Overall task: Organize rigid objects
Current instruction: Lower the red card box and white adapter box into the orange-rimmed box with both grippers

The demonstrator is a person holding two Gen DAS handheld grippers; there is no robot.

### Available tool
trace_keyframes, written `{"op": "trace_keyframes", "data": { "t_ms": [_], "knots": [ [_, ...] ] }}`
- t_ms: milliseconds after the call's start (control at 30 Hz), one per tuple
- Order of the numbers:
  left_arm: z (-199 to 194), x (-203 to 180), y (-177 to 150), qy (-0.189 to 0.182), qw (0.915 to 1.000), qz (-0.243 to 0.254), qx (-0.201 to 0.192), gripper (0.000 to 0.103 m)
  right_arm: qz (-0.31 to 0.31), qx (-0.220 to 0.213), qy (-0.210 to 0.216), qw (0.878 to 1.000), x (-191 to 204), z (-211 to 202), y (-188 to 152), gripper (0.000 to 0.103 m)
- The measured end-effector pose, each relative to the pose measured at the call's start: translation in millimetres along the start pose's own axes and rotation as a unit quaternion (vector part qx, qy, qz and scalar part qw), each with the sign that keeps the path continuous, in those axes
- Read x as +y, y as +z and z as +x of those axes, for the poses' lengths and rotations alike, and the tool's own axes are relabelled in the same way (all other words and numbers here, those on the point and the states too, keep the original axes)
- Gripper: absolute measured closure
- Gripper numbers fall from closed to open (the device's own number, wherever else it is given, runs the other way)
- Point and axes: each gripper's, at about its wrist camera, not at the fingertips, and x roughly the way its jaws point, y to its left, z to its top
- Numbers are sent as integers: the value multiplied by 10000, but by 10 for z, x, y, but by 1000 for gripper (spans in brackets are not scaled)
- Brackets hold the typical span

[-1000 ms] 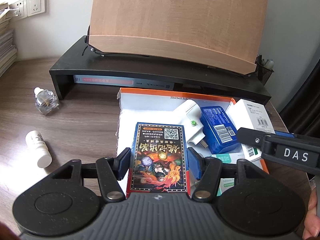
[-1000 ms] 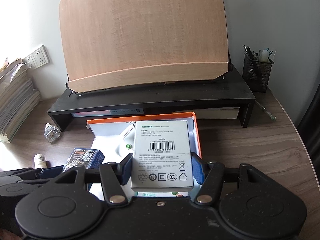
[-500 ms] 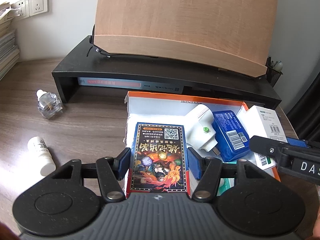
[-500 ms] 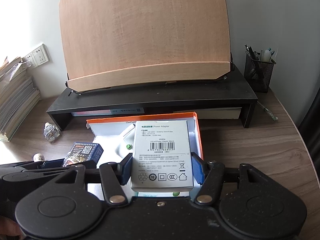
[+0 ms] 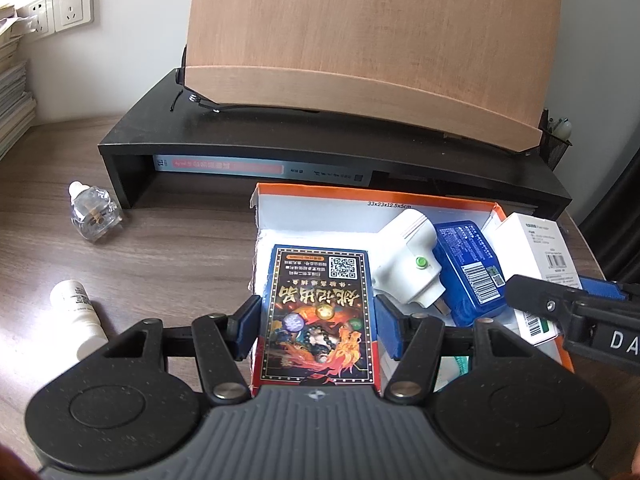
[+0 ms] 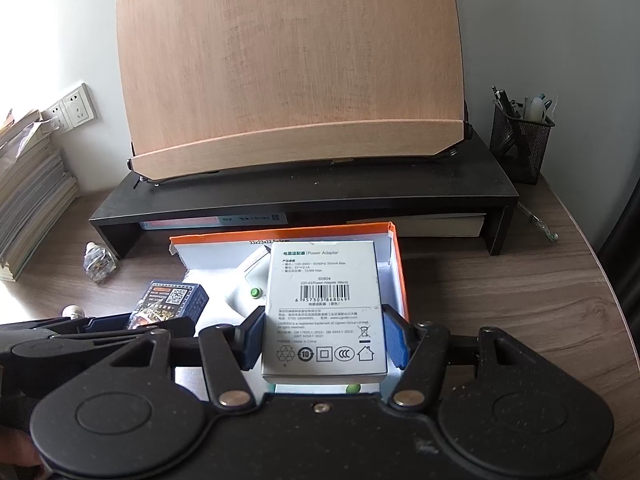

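Observation:
My left gripper (image 5: 318,320) is shut on a dark blue card box (image 5: 320,304) printed with flames and a QR code, held over the left part of an open orange-and-white cardboard box (image 5: 360,194). The right wrist view also shows that card box (image 6: 168,304). My right gripper (image 6: 325,336) is shut on a white power adapter box (image 6: 324,292), above the right part of the same cardboard box (image 6: 280,232). Inside it lie a white plug adapter (image 5: 408,264) and a blue packet (image 5: 472,268).
A clear small bottle (image 5: 94,216) and a white bottle (image 5: 78,316) lie on the wooden desk to the left. Behind stands a black riser (image 5: 320,152) carrying a wooden book stand (image 5: 368,48). A mesh pen holder (image 6: 520,140) is back right, a paper stack (image 6: 28,196) far left.
My left gripper has drifted a little to the left with the card box still in it. The right gripper and its white box have stayed put.

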Motion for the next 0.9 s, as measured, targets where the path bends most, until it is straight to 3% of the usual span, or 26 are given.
{"op": "trace_keyframes", "data": {
  "t_ms": [900],
  "knots": [
    [106,34,27,9,10000,9,9,43,16,24,-68,10000,-6,33,-26,32]
  ]
}}
